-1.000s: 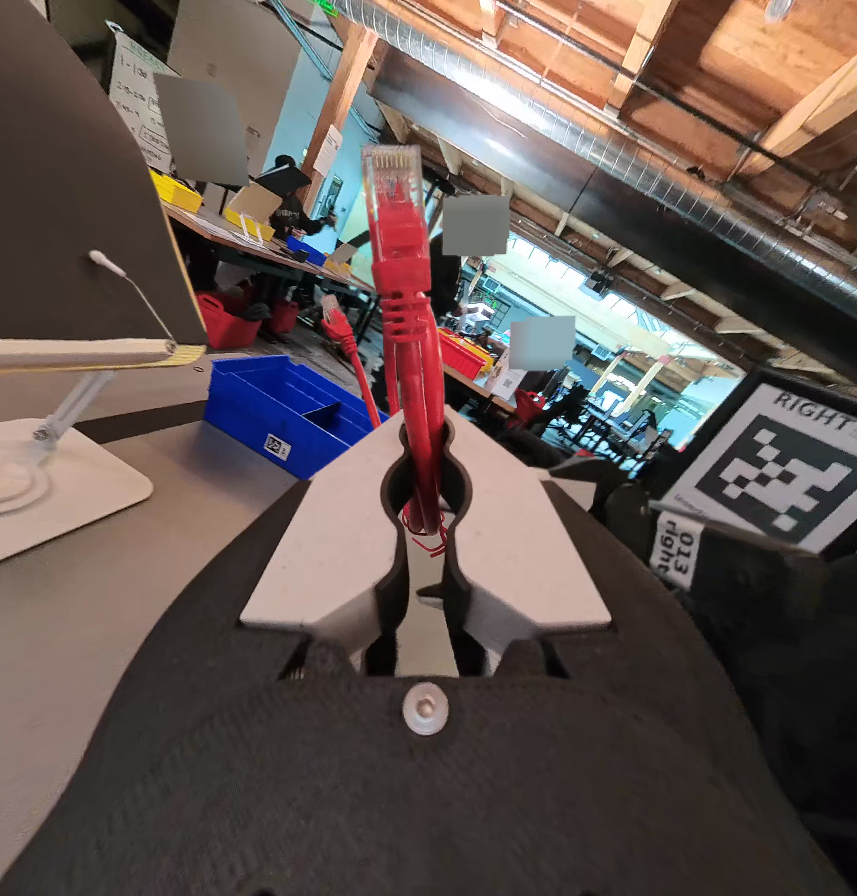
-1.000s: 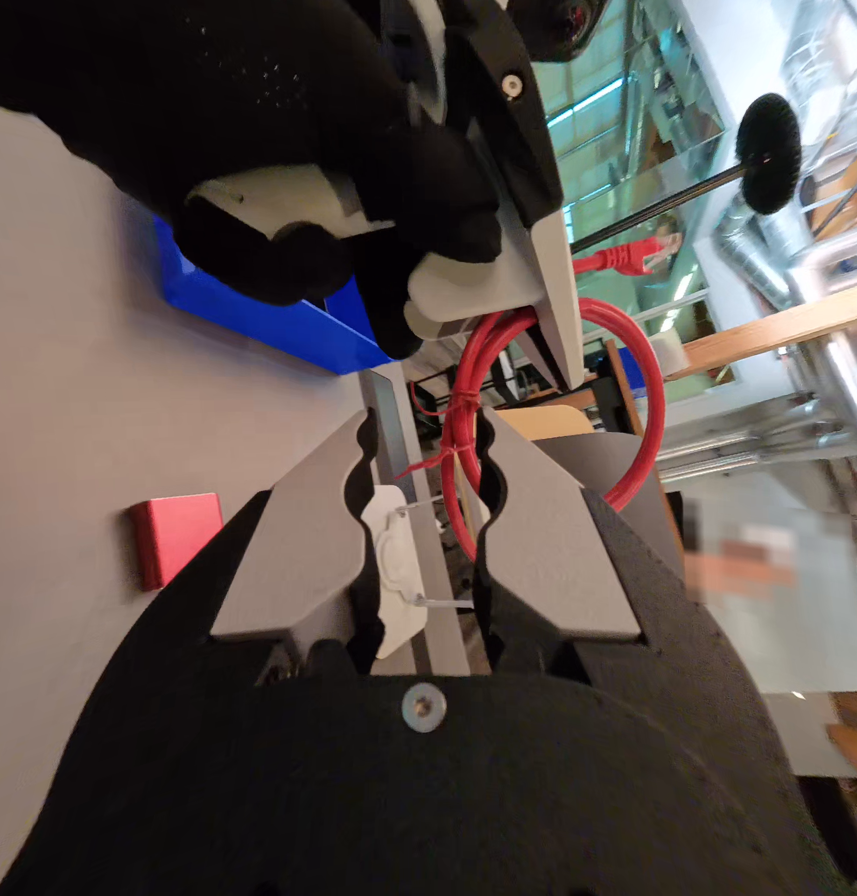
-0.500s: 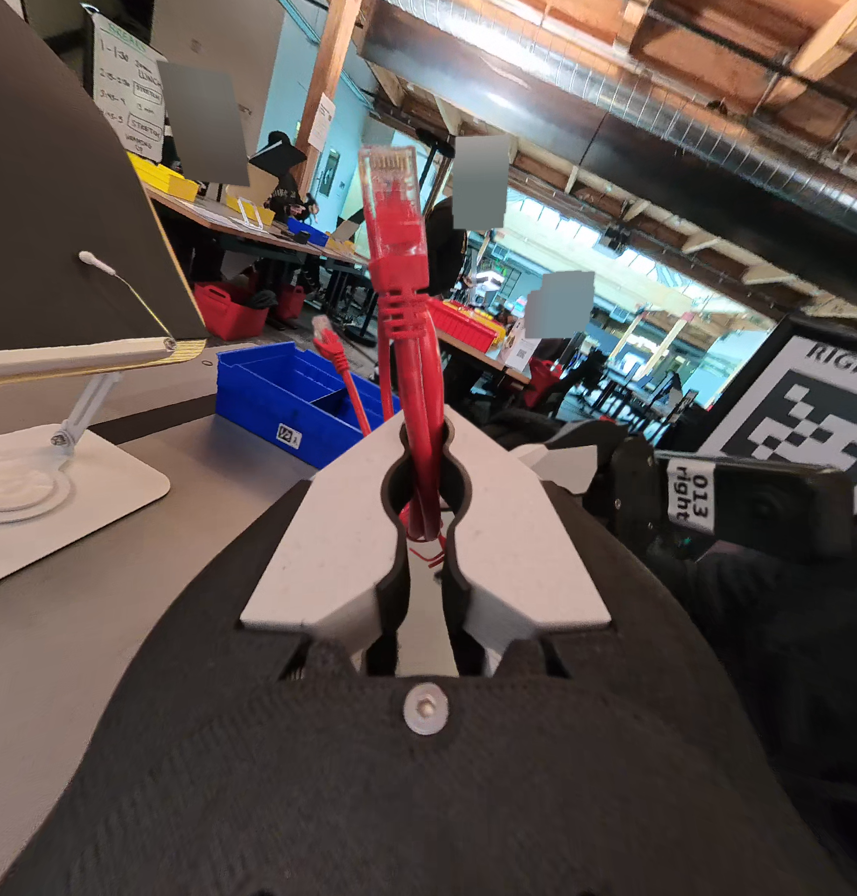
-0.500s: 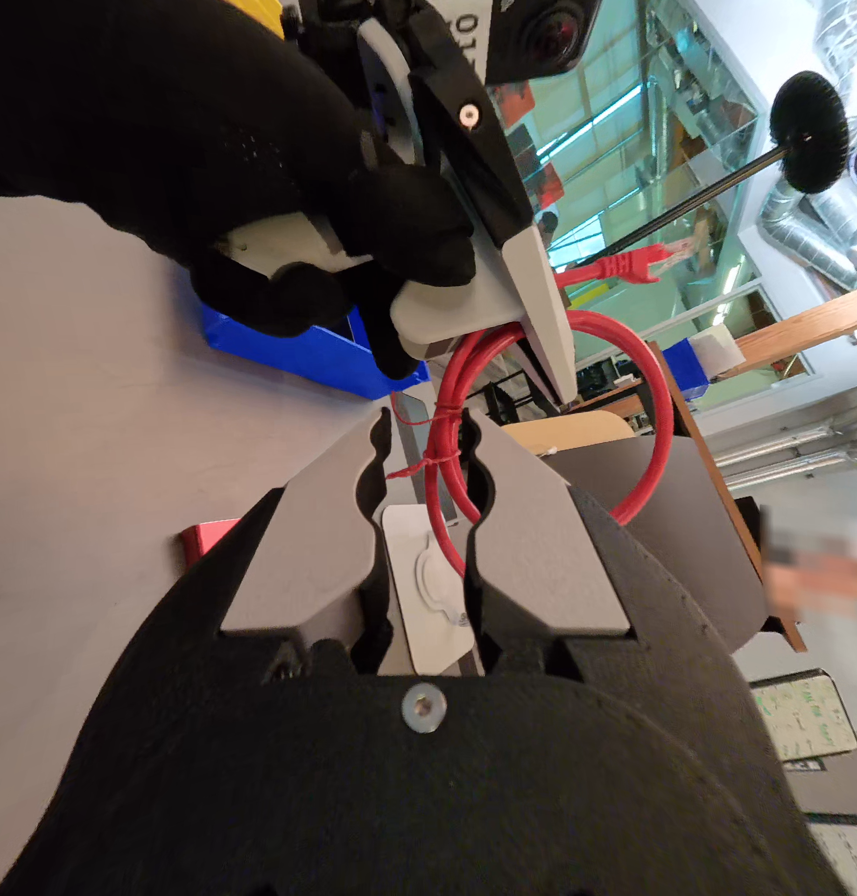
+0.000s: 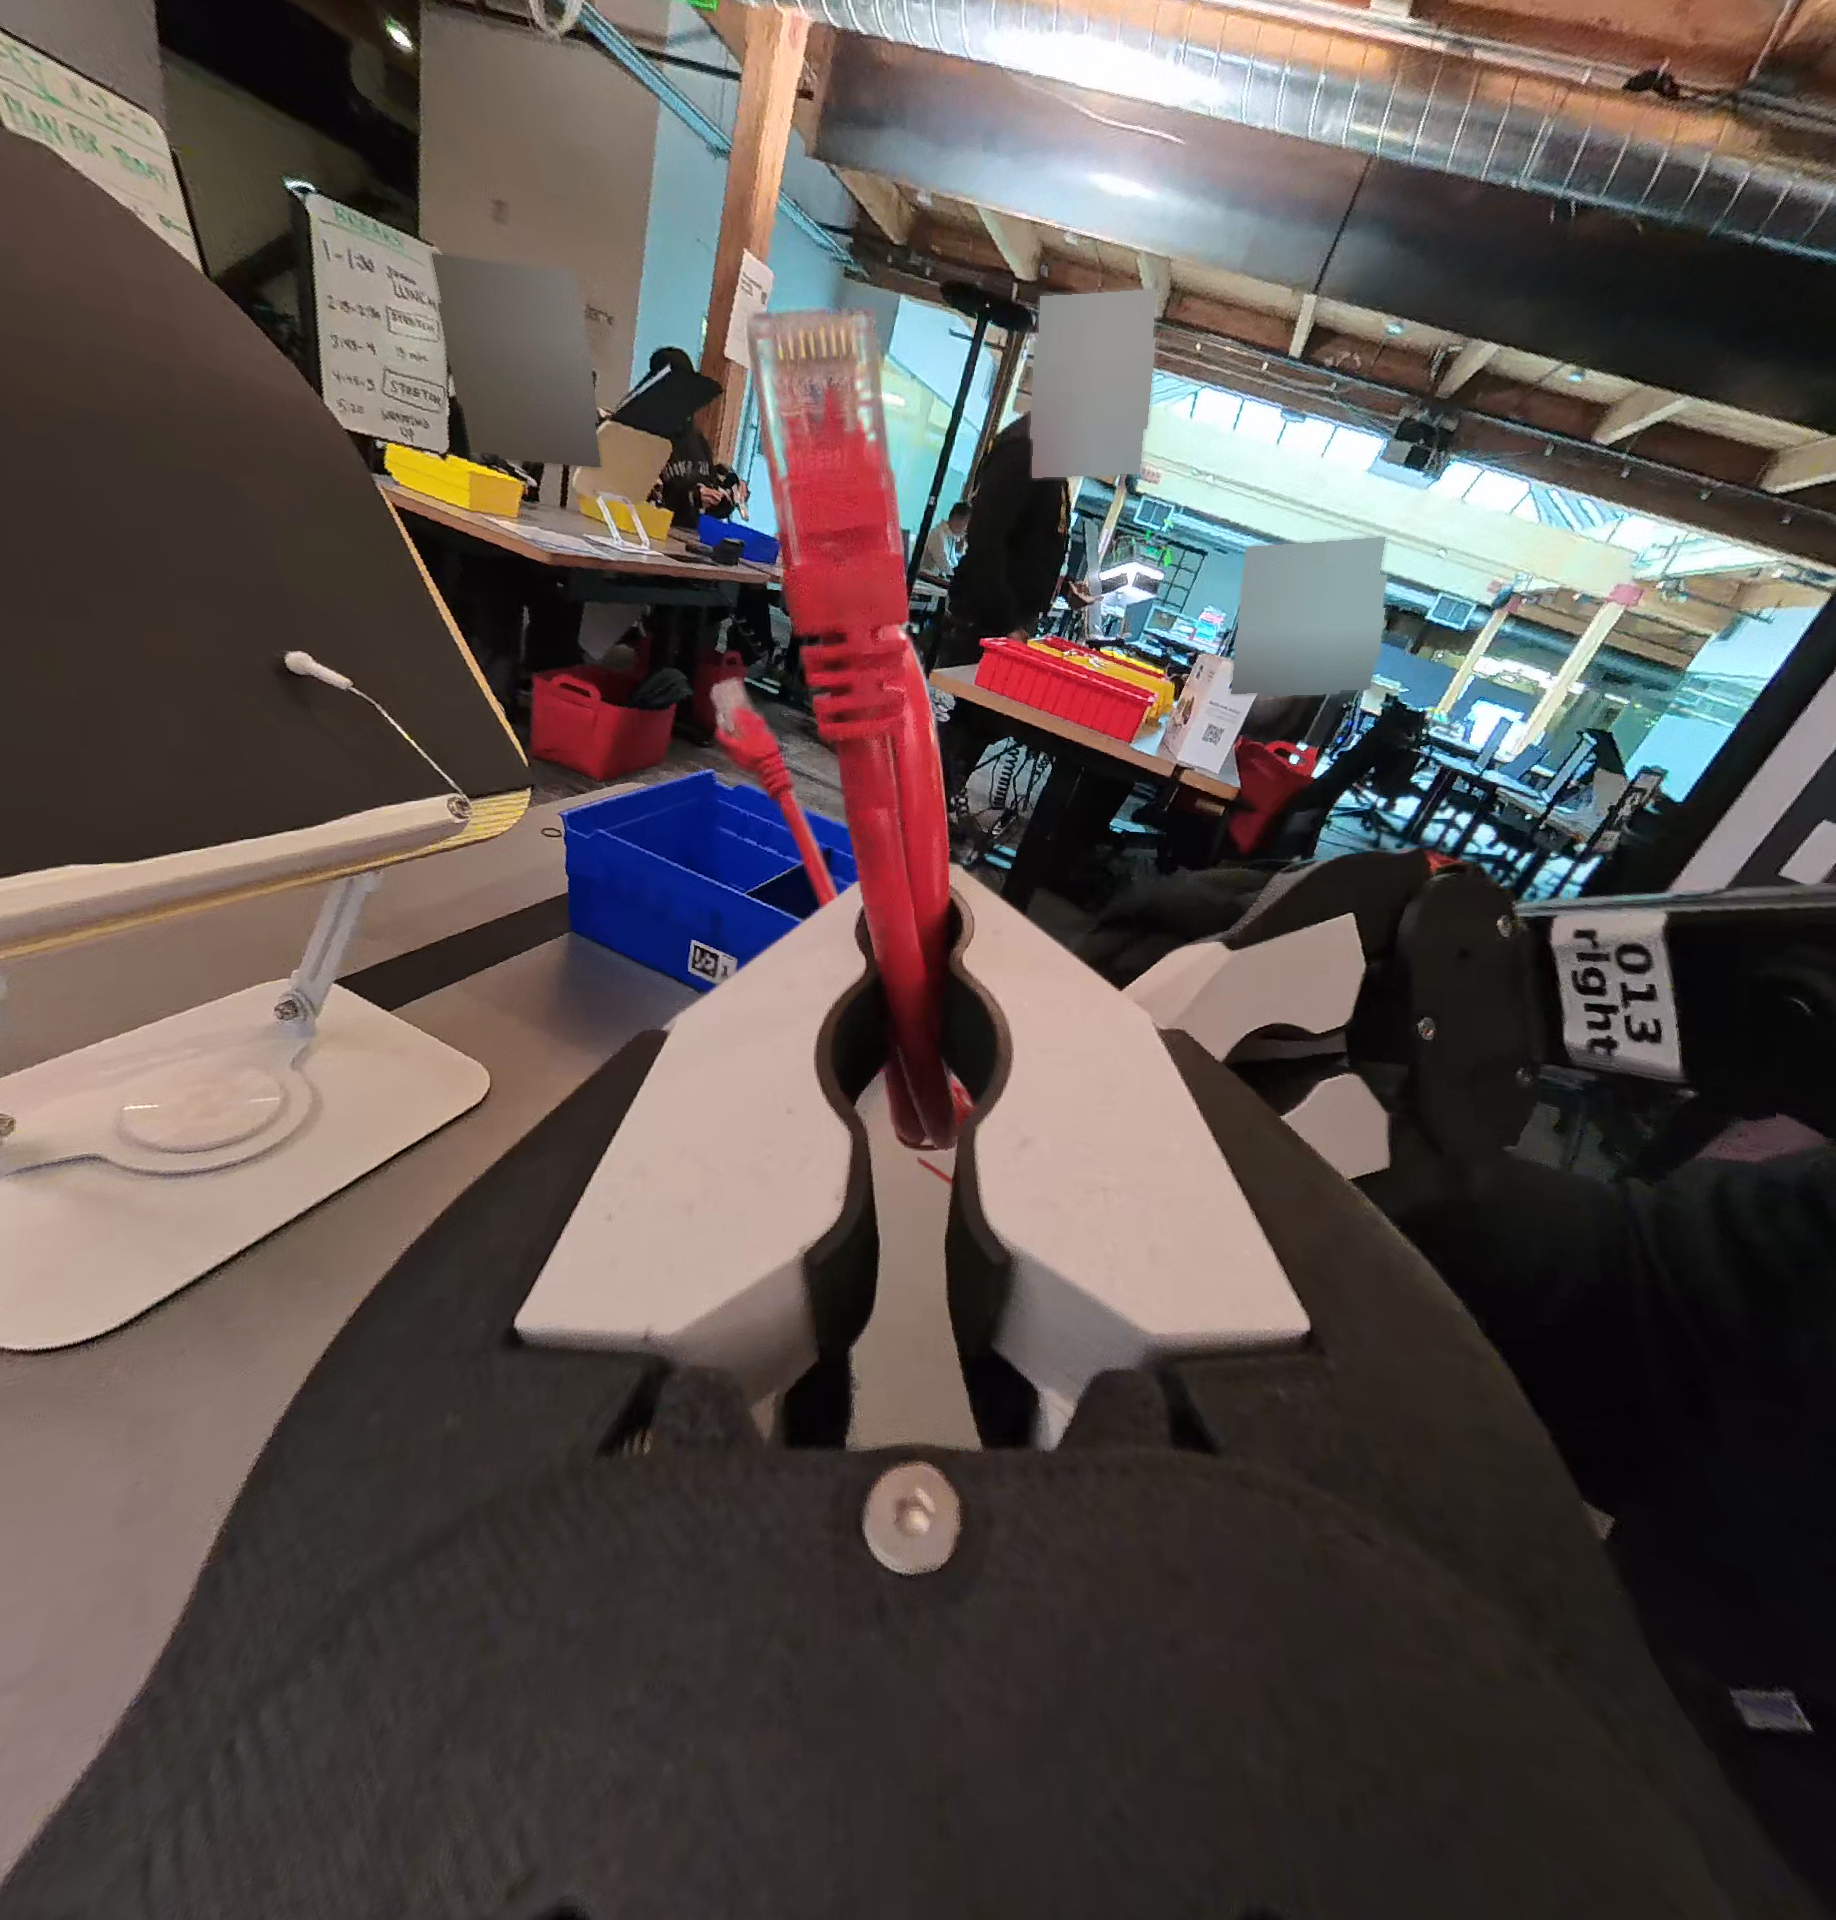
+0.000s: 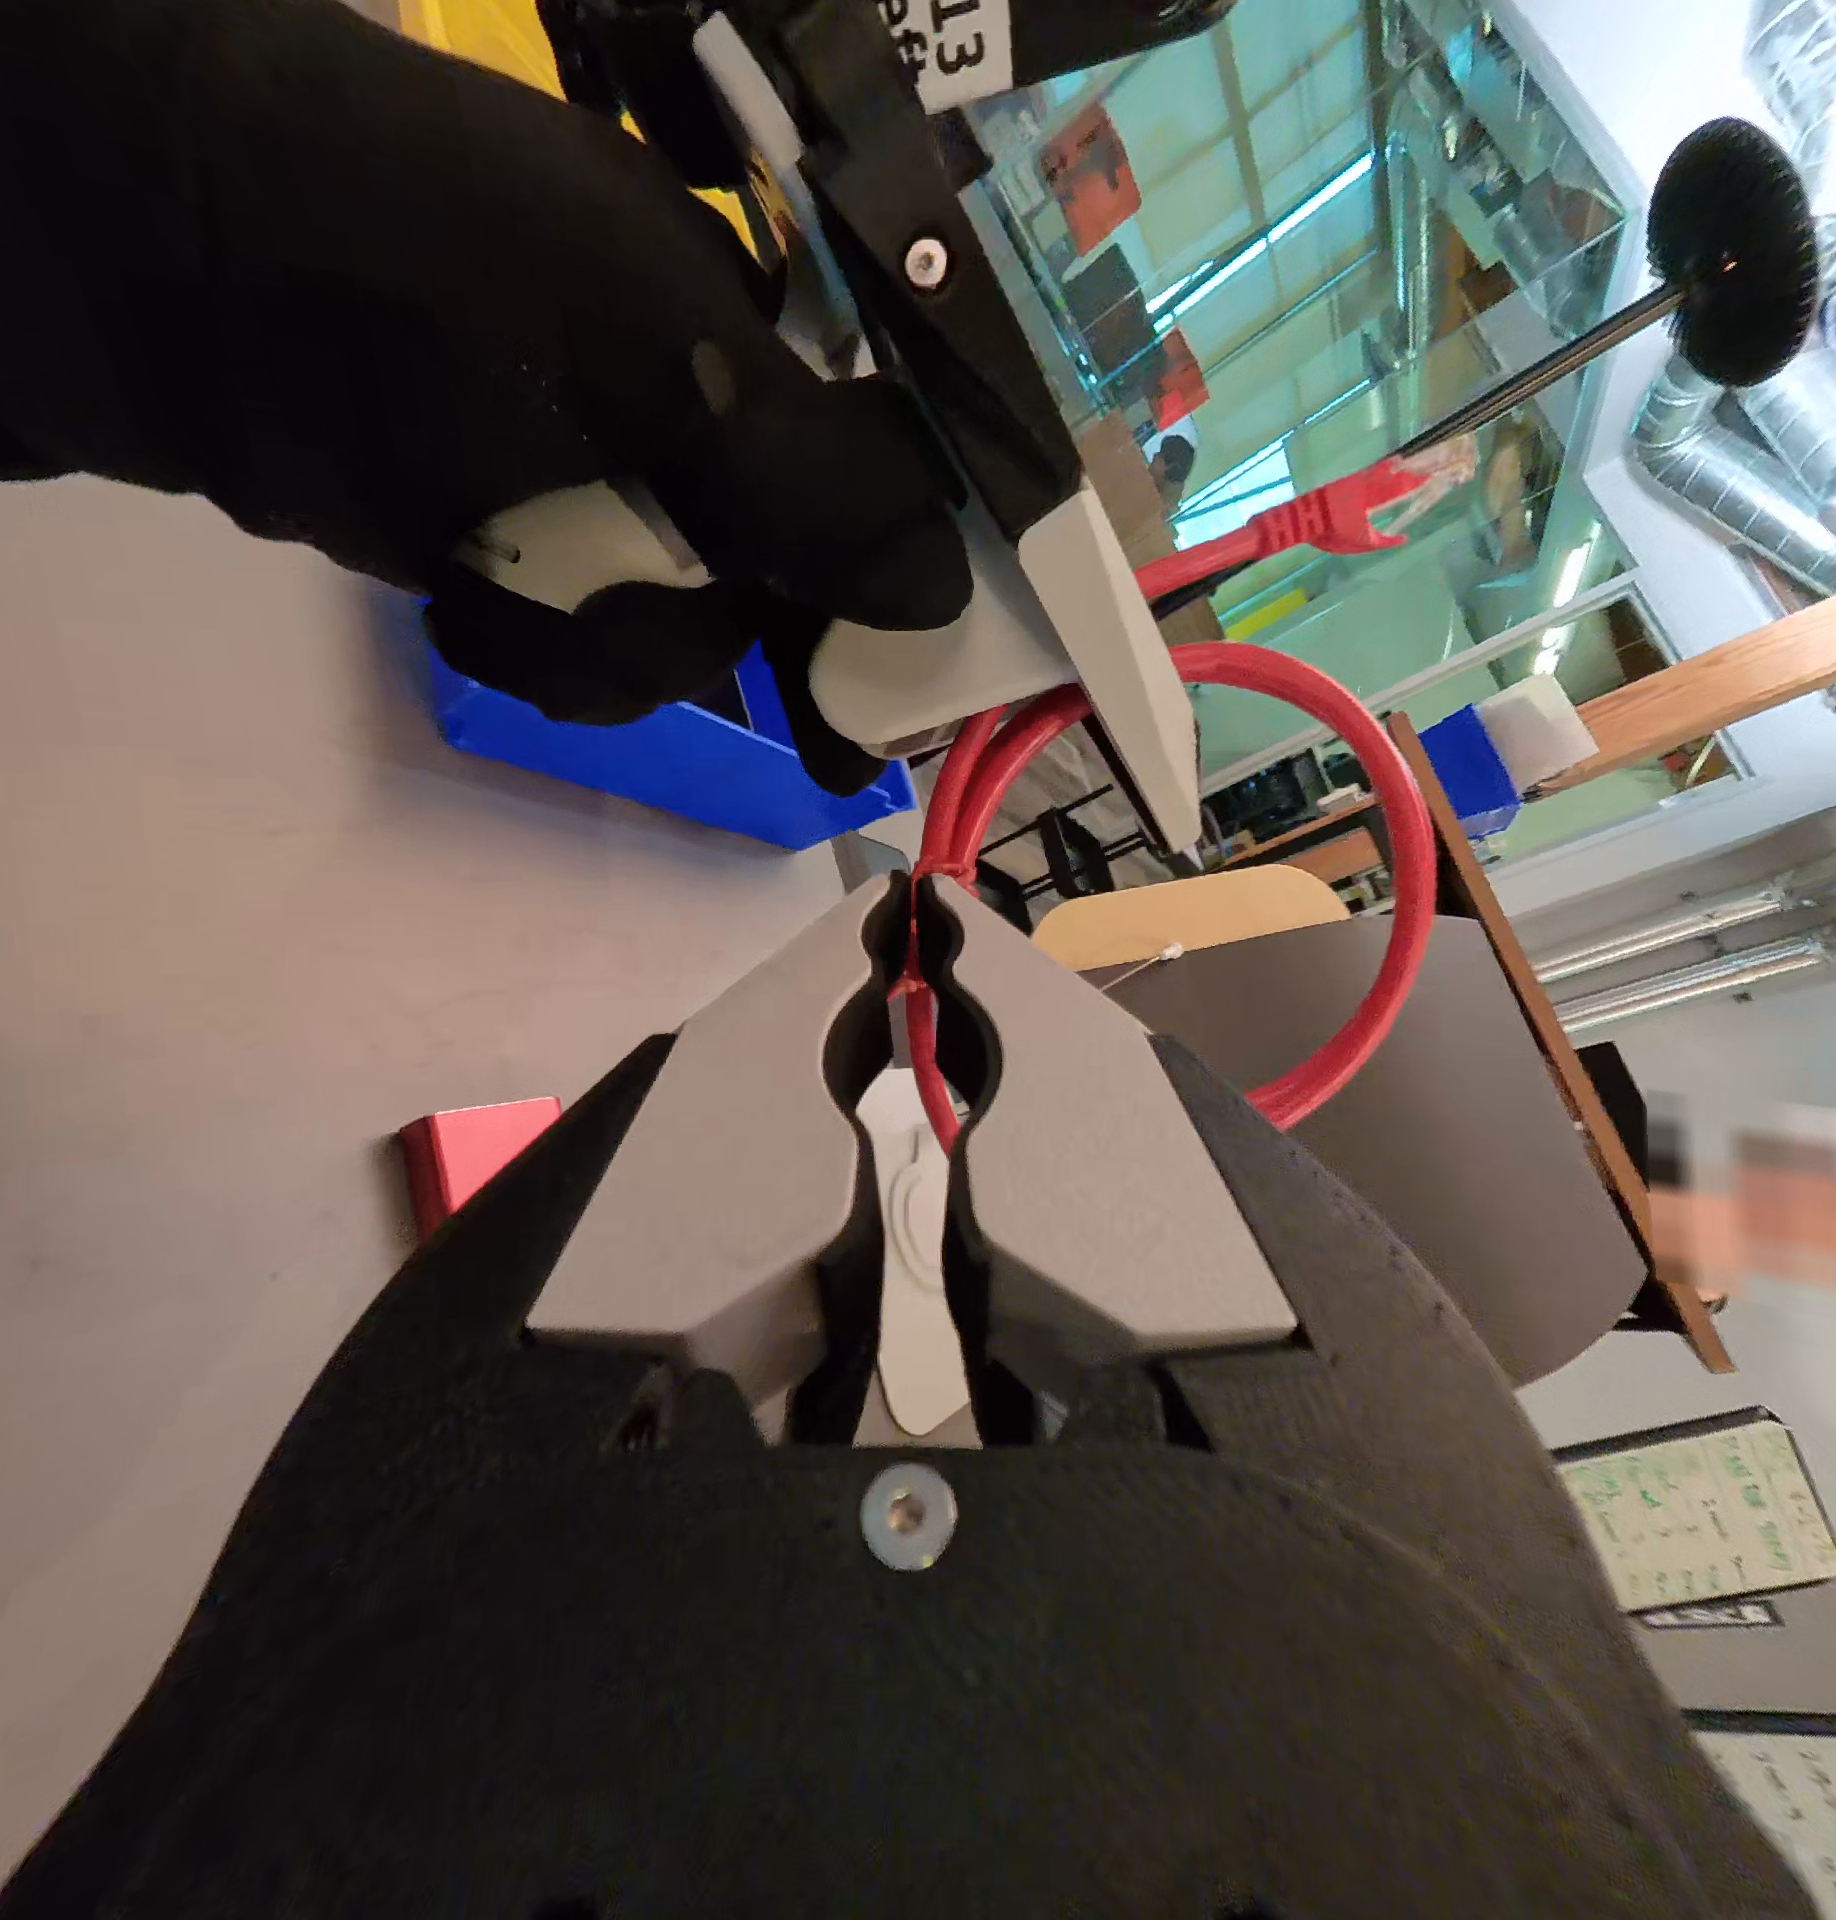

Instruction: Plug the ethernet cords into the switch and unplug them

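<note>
A coiled red ethernet cord stands up out of my left gripper, which is shut on the bundle. One clear-tipped plug points up, and a second plug sticks out behind it. In the right wrist view the cord's loop hangs from the left gripper, held by a black-gloved hand. My right gripper is shut on the cord where a thin red tie binds the coil. It also shows in the left wrist view, at the right. No switch is in view.
A blue bin sits at the grey table's far edge. A white stand holding a dark board is at the left. A small red block lies on the table. Other workbenches and people are far behind. One gripper's finger ends stand about 5 cm off the other's.
My right gripper has closed from open onto the cord at the tie. The left gripper has tilted down a little, still holding the cord.
</note>
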Demonstrator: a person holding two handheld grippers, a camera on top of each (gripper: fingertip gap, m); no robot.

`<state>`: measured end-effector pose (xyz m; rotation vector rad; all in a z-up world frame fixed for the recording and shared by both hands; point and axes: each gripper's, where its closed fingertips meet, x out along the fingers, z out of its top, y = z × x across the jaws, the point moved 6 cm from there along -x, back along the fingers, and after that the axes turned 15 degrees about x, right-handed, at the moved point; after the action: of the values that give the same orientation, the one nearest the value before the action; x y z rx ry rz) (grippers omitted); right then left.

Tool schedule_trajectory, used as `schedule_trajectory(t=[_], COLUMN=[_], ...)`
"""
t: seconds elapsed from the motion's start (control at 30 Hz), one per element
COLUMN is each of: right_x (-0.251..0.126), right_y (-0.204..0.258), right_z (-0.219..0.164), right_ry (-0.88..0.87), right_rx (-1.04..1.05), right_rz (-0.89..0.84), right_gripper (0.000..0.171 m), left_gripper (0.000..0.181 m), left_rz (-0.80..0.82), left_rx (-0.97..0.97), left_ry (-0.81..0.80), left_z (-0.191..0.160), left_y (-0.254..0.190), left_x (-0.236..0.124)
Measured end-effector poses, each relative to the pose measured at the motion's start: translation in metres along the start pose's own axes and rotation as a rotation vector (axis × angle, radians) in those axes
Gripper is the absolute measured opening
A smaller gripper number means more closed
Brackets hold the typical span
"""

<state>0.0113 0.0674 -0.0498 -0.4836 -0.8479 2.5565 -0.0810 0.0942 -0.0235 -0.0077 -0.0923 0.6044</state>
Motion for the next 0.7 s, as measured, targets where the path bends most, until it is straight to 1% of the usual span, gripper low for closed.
schedule_trajectory(t=[0.1, 0.23, 0.27, 0.3, 0.33, 0.4, 0.47, 0.53, 0.63, 0.7], right_x=[-0.004, -0.012, -0.016, -0.018, -0.020, -0.021, -0.018, -0.014, -0.012, -0.011], right_y=[0.006, -0.003, -0.009, -0.015, -0.020, -0.023, -0.019, -0.012, -0.005, -0.001], right_z=[0.008, 0.014, 0.015, 0.015, 0.015, 0.014, 0.010, 0.007, 0.005, 0.004], right_ry=[-0.033, -0.116, -0.139, -0.148, -0.154, -0.139, -0.085, -0.037, 0.000, 0.031], right_rx=[0.031, 0.236, 0.281, 0.319, 0.339, 0.308, 0.217, 0.143, 0.053, -0.005], right_rz=[0.070, 0.205, 0.213, 0.217, 0.208, 0.175, 0.141, 0.136, 0.123, 0.113], right_gripper=[0.000, 0.000, 0.004, 0.011, 0.019, 0.017, 0.010, 0.009, 0.011, 0.009], left_gripper=[0.000, 0.000, 0.000, 0.000, 0.000, 0.000, 0.000, 0.000, 0.000, 0.000], left_rz=[0.026, 0.033, 0.016, -0.036, -0.053, -0.076, -0.105, -0.152, -0.179, -0.197], left_rx=[0.030, 0.066, 0.091, 0.085, 0.077, 0.096, 0.124, 0.136, 0.161, 0.181], left_ry=[-0.019, -0.071, -0.072, -0.073, -0.087, -0.066, -0.035, 0.008, 0.072, 0.119], left_z=[0.002, 0.010, 0.012, 0.014, 0.016, 0.015, 0.014, 0.011, 0.007, 0.003], left_y=[-0.001, -0.002, -0.003, -0.005, -0.006, -0.009, -0.014, -0.021, -0.027, -0.030], left_x=[-0.002, -0.006, -0.008, -0.008, -0.009, -0.008, -0.004, 0.000, 0.004, 0.006])
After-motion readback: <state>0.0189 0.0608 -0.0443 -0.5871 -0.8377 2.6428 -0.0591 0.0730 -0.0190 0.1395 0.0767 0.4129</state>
